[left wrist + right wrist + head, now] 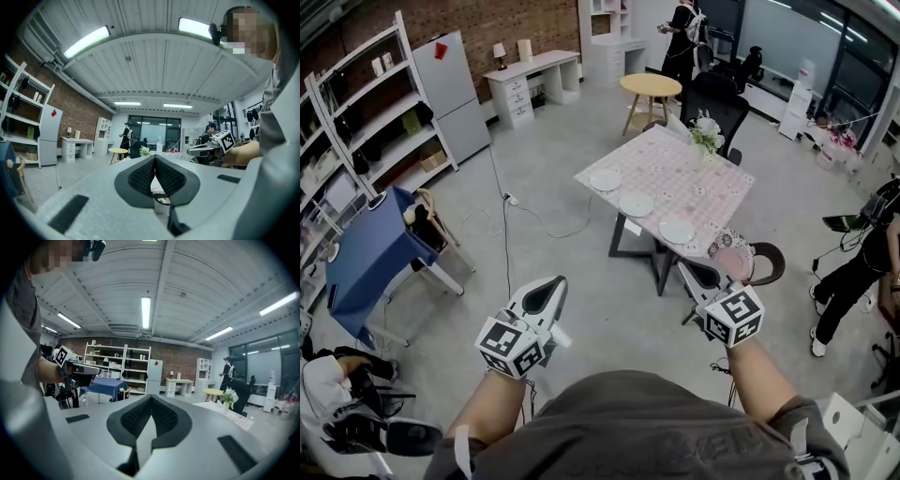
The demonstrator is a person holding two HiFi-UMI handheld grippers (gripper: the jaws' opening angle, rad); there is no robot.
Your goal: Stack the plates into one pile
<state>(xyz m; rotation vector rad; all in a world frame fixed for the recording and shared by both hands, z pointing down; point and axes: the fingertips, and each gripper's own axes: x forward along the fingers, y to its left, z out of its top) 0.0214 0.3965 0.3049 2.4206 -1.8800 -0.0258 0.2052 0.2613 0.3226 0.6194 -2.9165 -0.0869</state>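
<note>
Plates (636, 203) are lying in a slanting row on the table (712, 178), far ahead. Left gripper (551, 286) and right gripper (686, 274) are both squeezing shut, holding nothing; the right one is hanging nearer.

The camera on my head looks forward and steeply down past my chest. My left gripper (548, 292) and right gripper (689, 277) sit close at the bottom, and the cloth-covered table (694, 183) lies well off across the floor. Each gripper's camera sits right behind its jaws and looks level along them, the left toward the far windows (152, 131), the right toward the brick wall (178, 363) and shelves (117, 364). All three catch the round yellow table (651, 85) and the flowers (706, 131), and each gripper camera sees the other gripper at its edge.
</note>
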